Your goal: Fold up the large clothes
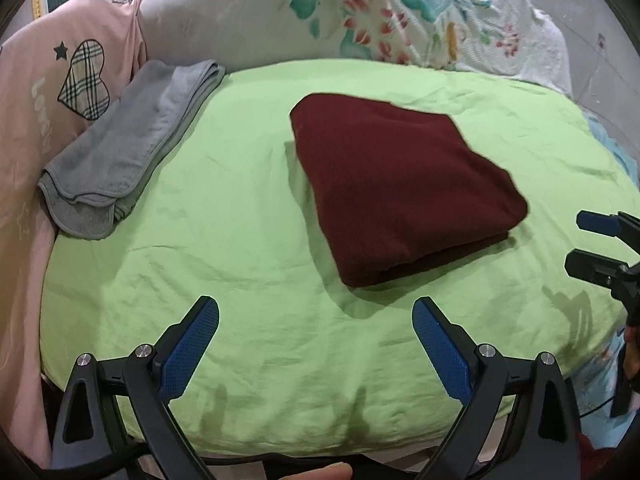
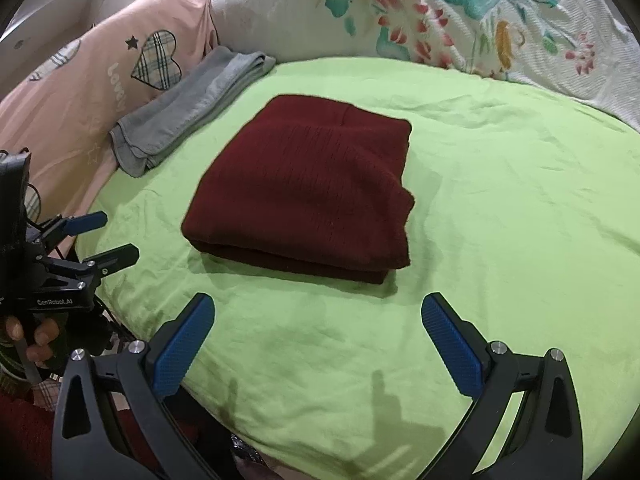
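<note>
I see the maroon garment [image 1: 404,188] folded into a thick rectangle, lying flat on the green sheet [image 1: 240,240] of the bed. A folded grey towel [image 1: 128,152] lies well to the garment's left, against a pink pillow [image 1: 52,92]; a floral quilt [image 1: 400,12] is bunched beyond the garment. My left tool [image 1: 316,320] and right tool [image 2: 318,318] hover on the garment's near side, jaws spread wide, gripping nothing.
</note>
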`<state>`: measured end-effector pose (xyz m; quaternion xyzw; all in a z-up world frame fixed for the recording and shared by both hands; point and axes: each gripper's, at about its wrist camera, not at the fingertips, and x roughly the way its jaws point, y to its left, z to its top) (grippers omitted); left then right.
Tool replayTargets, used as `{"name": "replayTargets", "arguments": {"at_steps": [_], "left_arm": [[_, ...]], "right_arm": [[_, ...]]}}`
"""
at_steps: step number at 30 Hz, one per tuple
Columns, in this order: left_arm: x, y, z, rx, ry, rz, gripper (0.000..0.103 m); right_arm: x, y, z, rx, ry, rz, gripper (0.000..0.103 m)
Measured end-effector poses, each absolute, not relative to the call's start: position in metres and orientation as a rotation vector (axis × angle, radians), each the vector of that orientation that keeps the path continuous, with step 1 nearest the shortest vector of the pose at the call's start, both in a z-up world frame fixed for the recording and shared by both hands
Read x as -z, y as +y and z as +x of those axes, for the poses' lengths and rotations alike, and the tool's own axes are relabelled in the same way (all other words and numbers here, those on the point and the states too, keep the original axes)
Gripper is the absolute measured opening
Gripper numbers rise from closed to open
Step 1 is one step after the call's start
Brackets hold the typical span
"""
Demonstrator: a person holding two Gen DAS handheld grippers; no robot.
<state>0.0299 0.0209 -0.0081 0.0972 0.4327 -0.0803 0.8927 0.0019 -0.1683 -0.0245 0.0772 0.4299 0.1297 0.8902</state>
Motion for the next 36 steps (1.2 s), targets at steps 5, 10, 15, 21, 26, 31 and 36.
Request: {"name": "replayTargets", "arguments": {"at_steps": [5,10,15,21,26,31,36], "left_arm": [[0.014,0.020,0.041,0.135,0.926,0.217,0.098],[0.012,0.020,0.043,0.124,0.924,0.224,0.098],[0.010,0.017,0.045,0.123,0.924,0.238,0.098],[0.006,0.012,0.050,0.127,0.916,0.246,0.098],[0.002,0.007,0.051,0.133,0.905,0.246,0.098],[0.000,0.006,0.051,0.133,0.899,0.247,0.098],[0.000,0.006,0.052,0.134,0.899,0.247,0.098]], "right_arm": [[0.039,-0.162,0.014,-0.287,0.946,0.168,0.103],[0.041,-0.161,0.016,-0.291,0.959,0.183,0.103],[0.037,-0.166,0.022,-0.294,0.952,0.192,0.103],[0.030,-0.166,0.031,-0.293,0.940,0.185,0.103],[0.027,-0.159,0.035,-0.301,0.935,0.177,0.103],[0.027,-0.156,0.037,-0.310,0.935,0.172,0.103],[0.027,-0.153,0.037,-0.313,0.937,0.173,0.103]]}}
